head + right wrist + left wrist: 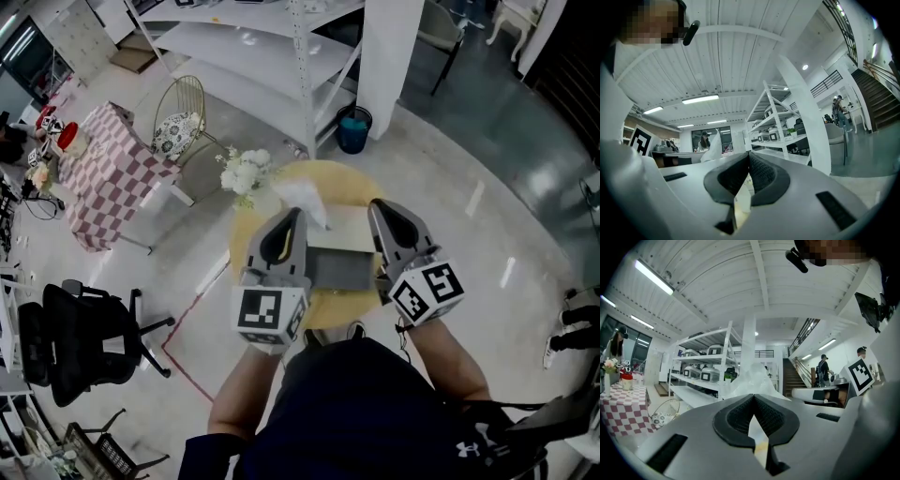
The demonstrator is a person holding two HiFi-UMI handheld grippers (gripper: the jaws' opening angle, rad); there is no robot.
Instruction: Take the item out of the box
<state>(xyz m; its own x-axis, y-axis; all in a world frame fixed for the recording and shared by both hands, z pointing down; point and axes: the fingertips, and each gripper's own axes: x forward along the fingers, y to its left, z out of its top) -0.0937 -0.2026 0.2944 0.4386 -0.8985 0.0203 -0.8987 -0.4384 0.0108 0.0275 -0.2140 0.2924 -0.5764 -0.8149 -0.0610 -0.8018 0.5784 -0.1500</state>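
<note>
seen from the head camera, a person stands over a round yellow table (349,180) with a two-jaw gripper in each hand, both raised above a box (342,269) that sits near the middle of the tabletop. a white tissue (302,198) sticks out of the far end of the box. its long axis slants away from the person and toward their left, with the crumpled free end farthest from the box.

the left gripper (297,216) hovers with its tip at the tissue's near edge. its own view shows the jaws pressed together at the tips, and the tissue (751,379) rises to a peak directly beyond them. no view shows whether a corner of the sheet is caught between the tips.

the right gripper (376,205) hangs over the box's right side, apart from the tissue. its jaws are also closed tip to tip with nothing between them, and in its own view the tissue (713,146) stands off to the left of the jaws.

a bunch of white flowers (244,172) lies at the table's far left edge.
</note>
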